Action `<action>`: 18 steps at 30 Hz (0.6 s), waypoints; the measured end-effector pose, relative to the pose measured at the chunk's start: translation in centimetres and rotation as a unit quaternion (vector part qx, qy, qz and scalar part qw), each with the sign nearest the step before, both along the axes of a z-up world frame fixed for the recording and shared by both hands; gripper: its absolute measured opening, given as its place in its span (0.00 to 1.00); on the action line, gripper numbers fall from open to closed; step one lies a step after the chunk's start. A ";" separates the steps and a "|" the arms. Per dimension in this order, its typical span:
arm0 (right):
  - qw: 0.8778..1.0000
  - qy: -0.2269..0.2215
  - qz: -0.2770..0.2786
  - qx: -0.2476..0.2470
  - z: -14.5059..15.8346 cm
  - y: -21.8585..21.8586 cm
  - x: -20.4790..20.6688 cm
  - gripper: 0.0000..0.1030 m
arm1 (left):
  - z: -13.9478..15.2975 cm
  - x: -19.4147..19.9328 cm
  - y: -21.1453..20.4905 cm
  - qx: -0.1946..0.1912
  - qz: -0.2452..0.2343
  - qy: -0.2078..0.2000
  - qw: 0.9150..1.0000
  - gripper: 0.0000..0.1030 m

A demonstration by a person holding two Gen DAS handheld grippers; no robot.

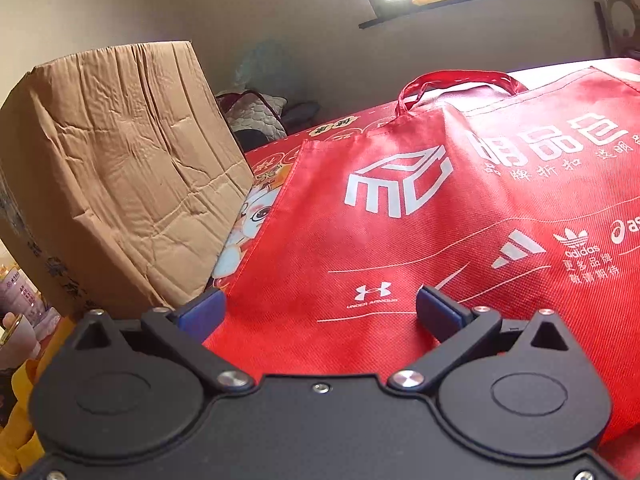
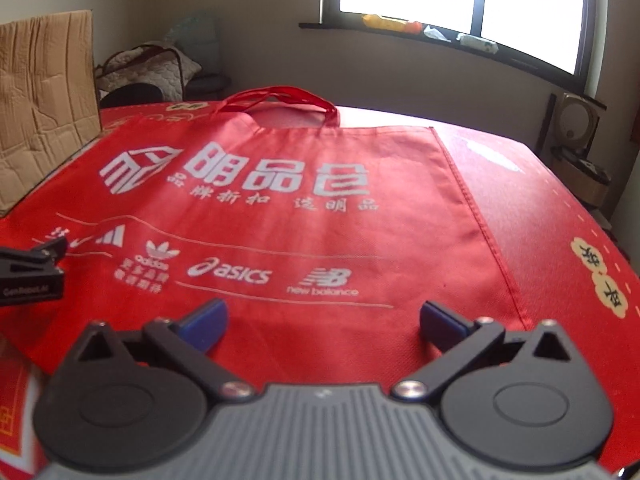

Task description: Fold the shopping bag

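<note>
Red shopping bag (image 2: 280, 216) lies flat and unfolded on the tabletop (image 2: 560, 208), printed side up, filling the centre of the right wrist view. Its handles (image 2: 276, 100) sit at the far edge, upper centre of the frame. The stitched side seam runs down the right of the frame, with bare red tabletop cover beyond it.

Left gripper (image 1: 320, 312): jaws spread wide, nothing between them, blue pads either side of the near bag edge at lower centre of the left wrist view. Whether they touch the fabric cannot be told. The same tool shows at the left edge of the right wrist view, over the bag's left part.

Right gripper (image 2: 322, 320): also released, jaws apart, empty, low over the bag's near edge at lower centre.

Cardboard box (image 1: 116, 168) stands at the left of the left wrist view, close beside the bag's left edge; contact unclear.

Judgement: no fold made yet; the step in hand is the approach to a first grasp. The next move calls for each gripper to close on the near edge, one per corner region, then carry it toward the handles together so the fabric doubles evenly. The box could crowd the left side
</note>
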State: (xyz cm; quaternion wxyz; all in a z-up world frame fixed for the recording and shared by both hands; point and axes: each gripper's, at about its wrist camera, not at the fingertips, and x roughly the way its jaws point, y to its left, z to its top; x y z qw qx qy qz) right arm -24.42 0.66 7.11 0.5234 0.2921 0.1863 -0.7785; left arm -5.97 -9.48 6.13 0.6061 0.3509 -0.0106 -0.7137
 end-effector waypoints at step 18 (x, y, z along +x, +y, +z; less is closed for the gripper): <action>1.000 -0.002 0.001 0.001 -0.3 -0.1 0.0 0.99 | 0.1 4.5 -3.1 0.111 0.011 0.165 0.980 1.00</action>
